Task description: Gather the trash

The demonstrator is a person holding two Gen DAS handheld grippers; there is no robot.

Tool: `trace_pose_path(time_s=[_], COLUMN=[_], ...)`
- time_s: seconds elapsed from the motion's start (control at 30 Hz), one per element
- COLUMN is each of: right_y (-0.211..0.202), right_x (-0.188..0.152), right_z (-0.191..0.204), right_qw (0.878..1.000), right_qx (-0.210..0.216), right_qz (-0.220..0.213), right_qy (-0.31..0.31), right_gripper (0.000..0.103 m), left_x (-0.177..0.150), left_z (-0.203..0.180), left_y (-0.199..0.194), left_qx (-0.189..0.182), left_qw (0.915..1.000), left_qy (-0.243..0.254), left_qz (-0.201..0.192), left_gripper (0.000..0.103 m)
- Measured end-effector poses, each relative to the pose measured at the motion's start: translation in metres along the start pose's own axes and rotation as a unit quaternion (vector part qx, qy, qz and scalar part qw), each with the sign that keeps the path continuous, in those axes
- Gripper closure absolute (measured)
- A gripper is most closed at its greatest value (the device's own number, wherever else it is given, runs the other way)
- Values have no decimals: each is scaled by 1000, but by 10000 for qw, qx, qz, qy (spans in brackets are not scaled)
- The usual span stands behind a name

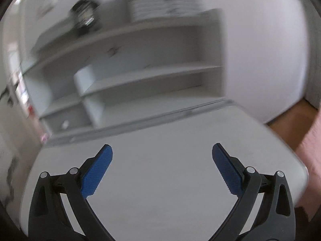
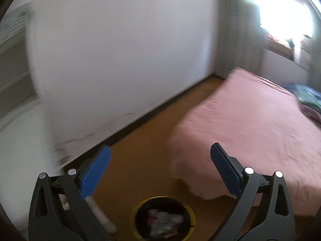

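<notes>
1. Down on the wooden floor [image 2: 140,172], right below the right gripper [image 2: 160,160], sits the trash bin [image 2: 163,218]: round, dark inside, with a yellow rim. It stands near the corner of the pink bed [image 2: 250,136] and apart from the white wall [image 2: 120,60].
2. Inside the bin there's crumpled pale trash [image 2: 164,217] with a hint of pink, too blurred to name piece by piece.
3. The right gripper's blue fingers [image 2: 96,172] are spread wide with nothing between them, so I'd judge a drop is done.
4. A white tube-like thing [image 2: 100,214] lies just left of the bin; I can't tell what it is, or whether it's trash that missed.
5. The left gripper [image 1: 162,166] is also wide and empty, over a bare white desk [image 1: 160,180] below grey shelves [image 1: 140,76].
6. The risk: both views are smeared, so a fast swing could clip the desk edge or knock the bin over, and a stray scrap could go unnoticed.
</notes>
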State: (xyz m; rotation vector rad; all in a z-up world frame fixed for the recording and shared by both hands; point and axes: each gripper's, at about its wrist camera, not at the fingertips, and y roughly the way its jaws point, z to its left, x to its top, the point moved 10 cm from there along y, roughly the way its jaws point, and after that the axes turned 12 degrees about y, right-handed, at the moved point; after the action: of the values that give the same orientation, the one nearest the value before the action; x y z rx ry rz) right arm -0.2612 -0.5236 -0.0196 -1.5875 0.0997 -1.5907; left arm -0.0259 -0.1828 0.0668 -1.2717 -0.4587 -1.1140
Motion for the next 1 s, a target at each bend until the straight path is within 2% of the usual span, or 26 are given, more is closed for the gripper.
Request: trace_pose_path(time_s=[0.1, 0.13, 0.27, 0.37, 0.43, 0.57, 0.67, 0.8, 0.9, 1.0], right_y=[-12, -18, -47, -73, -85, -96, -86, -81, -77, -71], right_x=[-16, -22, -41, -62, -79, -102, -105, -113, -116, -118], right_z=[81, 117, 221, 287, 316, 342, 345, 349, 355, 361], right_qw=[9963, 9925, 9755, 9601, 9525, 9428, 9421, 9414, 9403, 9396], right_qx=[641, 960, 1859, 2285, 2379, 2481, 2457, 2450, 2484, 2461], right_qz=[325, 510, 863, 969, 1020, 1214, 1254, 1377, 1479, 1469], right_qy=[-465, -565, -803, -1289, -1602, -1868, -1905, -1864, -1797, -1872], right_gripper=[7, 7, 7, 7, 7, 7, 7, 7, 7, 7], left_x=[-19, -24, -32, -47, -57, -73, -78, -88, -93, -94], left_z=[40, 51, 76, 104, 117, 128, 135, 136, 139, 135], left_y=[8, 8, 10, 17, 25, 29, 34, 45, 48, 53], left_qx=[41, 68, 159, 263, 236, 151, 168, -119, 15, -16], left_qw=[9990, 9988, 9981, 9966, 9957, 9945, 9939, 9916, 9917, 9921], left_qy=[-377, -426, -551, -677, -739, -807, -836, -999, -992, -931], left_qz=[220, 228, 245, 386, 512, 648, 706, 817, 816, 835], left_gripper=[6, 6, 6, 6, 6, 6, 6, 6, 6, 6])
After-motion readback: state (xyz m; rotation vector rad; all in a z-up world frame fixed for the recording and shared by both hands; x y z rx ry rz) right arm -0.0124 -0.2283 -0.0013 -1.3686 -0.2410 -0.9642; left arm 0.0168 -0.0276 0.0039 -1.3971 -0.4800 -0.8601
